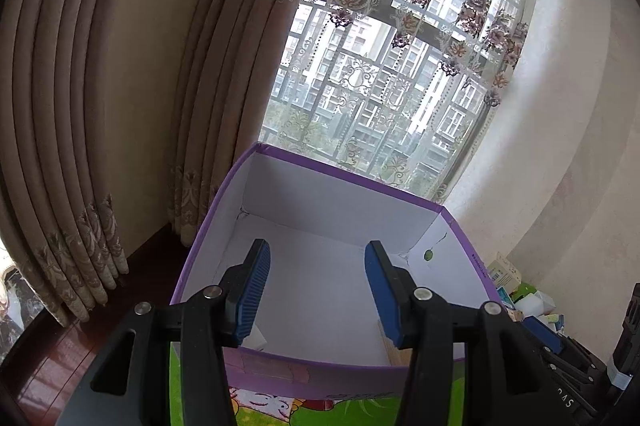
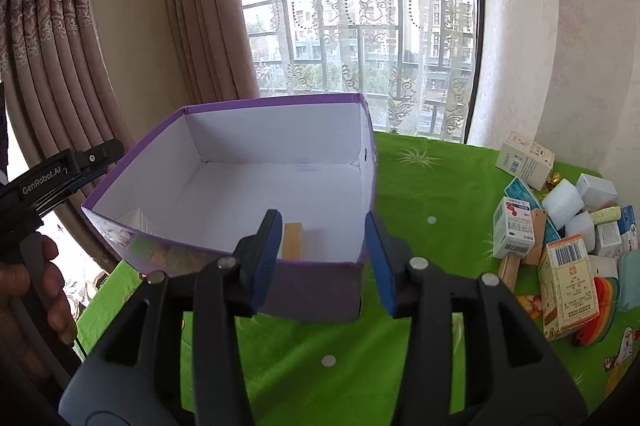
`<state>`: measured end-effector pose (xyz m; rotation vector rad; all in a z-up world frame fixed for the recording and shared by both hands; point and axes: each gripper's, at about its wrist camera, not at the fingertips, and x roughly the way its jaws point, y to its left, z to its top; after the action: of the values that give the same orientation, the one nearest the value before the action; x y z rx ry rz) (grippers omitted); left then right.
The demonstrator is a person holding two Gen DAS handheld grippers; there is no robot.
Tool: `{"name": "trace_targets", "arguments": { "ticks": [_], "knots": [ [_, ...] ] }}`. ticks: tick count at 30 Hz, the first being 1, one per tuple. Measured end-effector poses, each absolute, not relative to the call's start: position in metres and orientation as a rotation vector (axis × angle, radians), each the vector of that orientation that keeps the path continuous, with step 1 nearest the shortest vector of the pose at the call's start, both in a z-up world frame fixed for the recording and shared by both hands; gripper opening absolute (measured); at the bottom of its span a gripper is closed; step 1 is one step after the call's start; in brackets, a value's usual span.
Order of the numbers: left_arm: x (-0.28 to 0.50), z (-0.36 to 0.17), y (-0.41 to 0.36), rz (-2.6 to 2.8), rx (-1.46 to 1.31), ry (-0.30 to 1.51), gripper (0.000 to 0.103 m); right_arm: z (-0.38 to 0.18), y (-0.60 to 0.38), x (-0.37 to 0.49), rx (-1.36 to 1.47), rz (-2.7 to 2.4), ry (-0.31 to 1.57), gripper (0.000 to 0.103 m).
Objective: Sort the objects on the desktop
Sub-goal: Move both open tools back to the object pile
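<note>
Each hand-held gripper (image 1: 316, 290) (image 2: 322, 258) has black plastic arms, silver screws and ribbed blue finger pads (image 2: 266, 260). The left one's side reads "GenRobot.AI" in white lettering.

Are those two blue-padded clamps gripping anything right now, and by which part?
Nothing is held. The left gripper and right gripper both stand open and empty over the purple cardboard box; the wooden block lies loose inside it.

Open purple box (image 2: 256, 266) nearly empty, cluttered cartons (image 2: 560, 238) right, green cloth (image 2: 432, 193) between clear
</note>
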<state>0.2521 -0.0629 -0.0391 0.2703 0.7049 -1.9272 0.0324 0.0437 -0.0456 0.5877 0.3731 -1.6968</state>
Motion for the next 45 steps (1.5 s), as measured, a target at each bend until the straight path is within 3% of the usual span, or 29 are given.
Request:
{"name": "trace_targets", "arguments": {
  "ticks": [19,29,35,45],
  "knots": [
    [0.171,-0.019,-0.031,-2.06,0.368,0.59,0.054,-0.04,0.092,-0.044,0.657,-1.806,0.236,0.052],
    [0.108,-0.007,-0.004,-2.18,0.404,0.515,0.066,-0.041,0.143,-0.103,0.689,-1.919,0.163,0.074],
    [0.062,-0.01,0.02,-2.291,0.464,0.499,0.067,-0.053,0.184,-0.146,0.729,-2.038,0.137,0.077],
    [-0.019,-0.055,0.056,-2.471,0.664,0.791,0.068,-0.089,0.219,-0.176,0.794,-2.131,0.229,0.078]
  ]
}}
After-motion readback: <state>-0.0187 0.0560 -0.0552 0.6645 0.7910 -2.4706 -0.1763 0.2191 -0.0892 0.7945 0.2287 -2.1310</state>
